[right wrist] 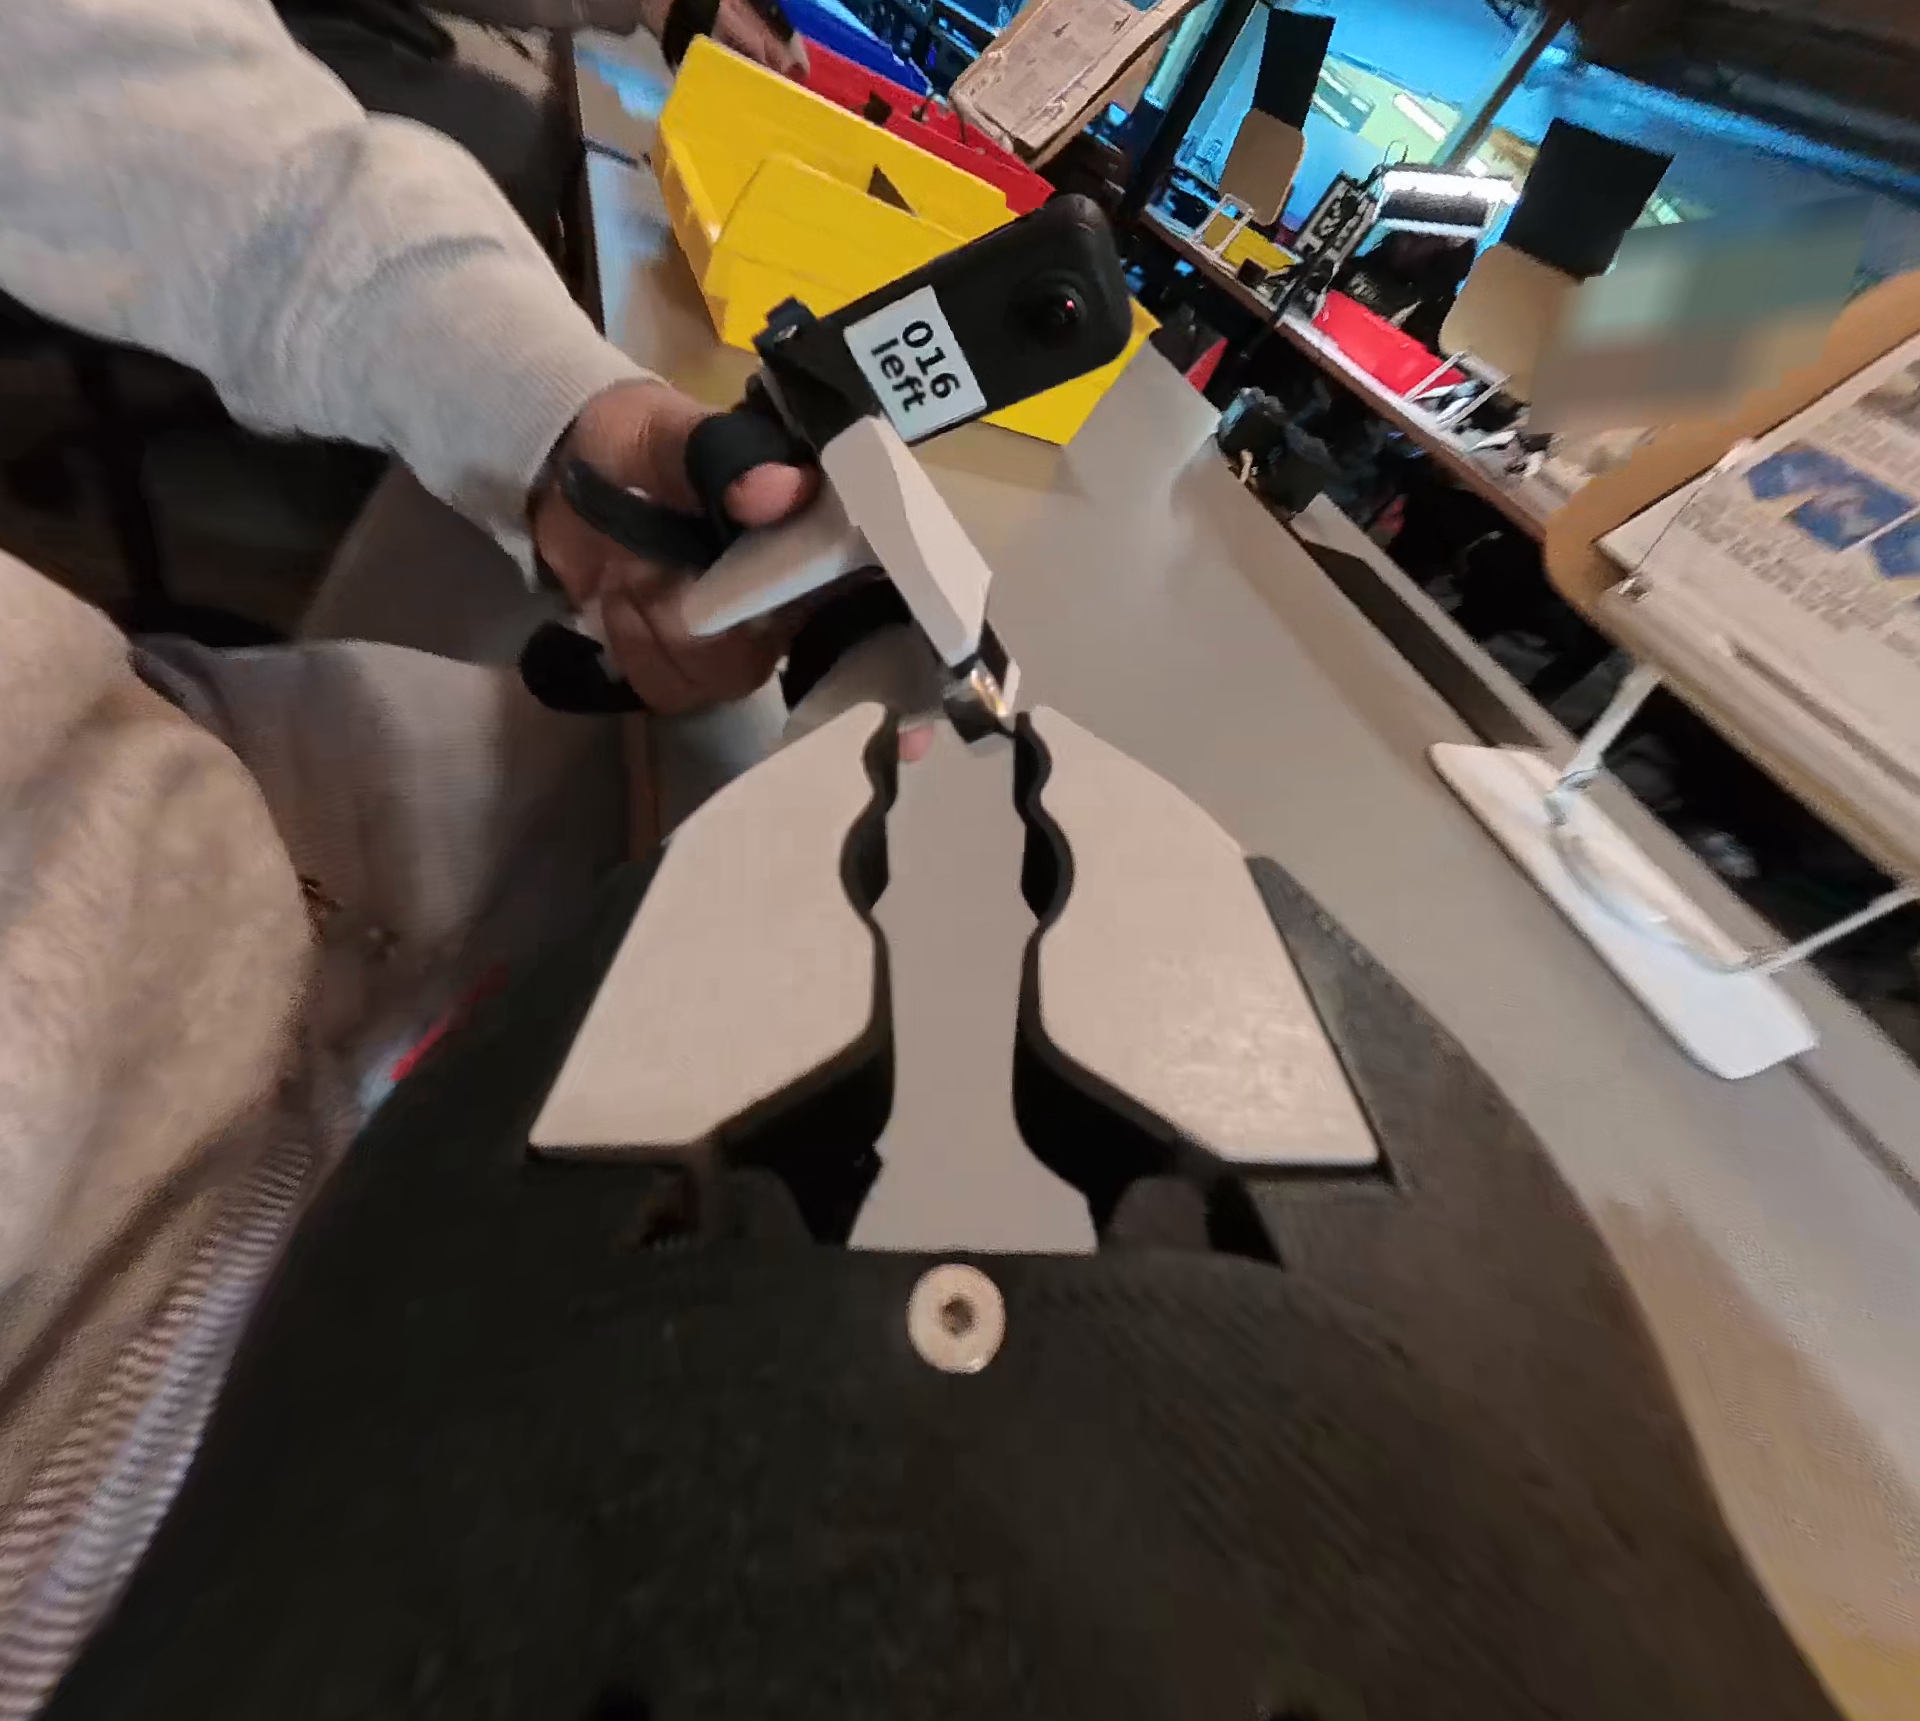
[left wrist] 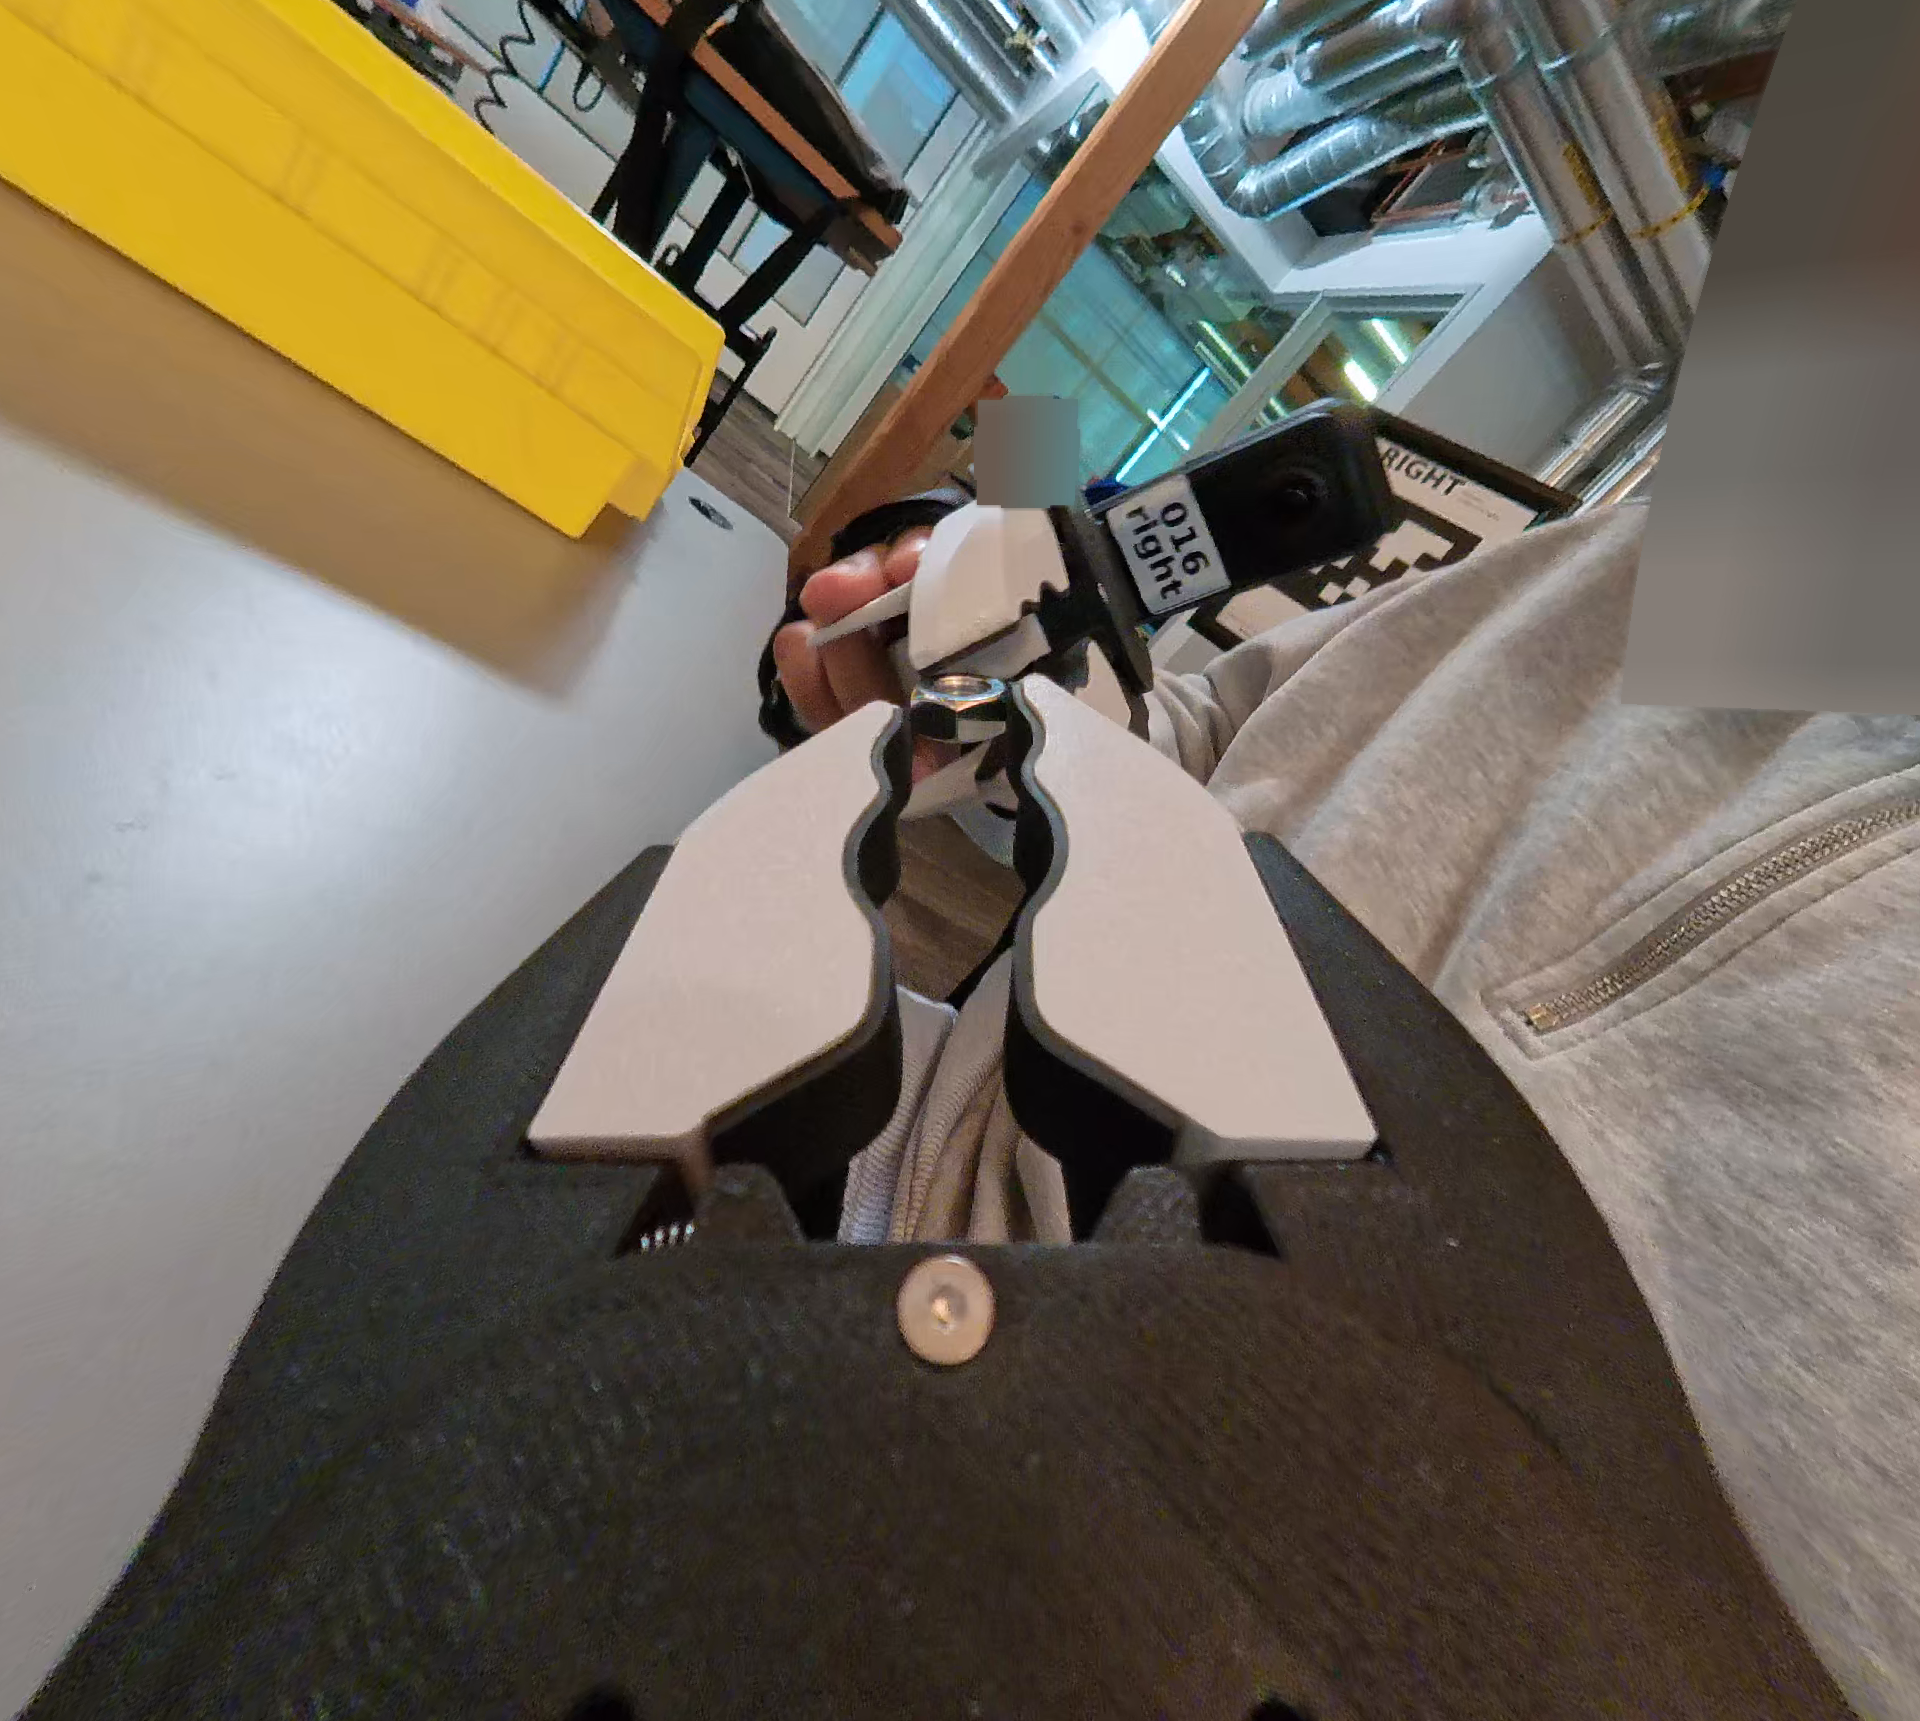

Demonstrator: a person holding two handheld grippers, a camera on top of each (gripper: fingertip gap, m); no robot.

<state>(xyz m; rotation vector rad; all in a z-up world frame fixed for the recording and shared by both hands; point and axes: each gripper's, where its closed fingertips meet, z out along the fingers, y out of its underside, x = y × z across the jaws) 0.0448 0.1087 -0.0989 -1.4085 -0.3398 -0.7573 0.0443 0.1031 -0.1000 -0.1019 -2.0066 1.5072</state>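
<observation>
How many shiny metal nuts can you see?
1. The hex nut is pinched between the tips of the left hand-held gripper, right by the right hand-held gripper. Others could be hidden.

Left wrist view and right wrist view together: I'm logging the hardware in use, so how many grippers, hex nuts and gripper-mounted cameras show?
Grippers: 2 (left gripper, right gripper)
Hex nuts: 1 (hex nut, pinched between the left gripper's fingers)
Gripper-mounted cameras: 2 (right camera, left camera)
Total: 5

White printed labels (left wrist: 1169, 556) on both cameras (left wrist: 1288, 492).
</observation>
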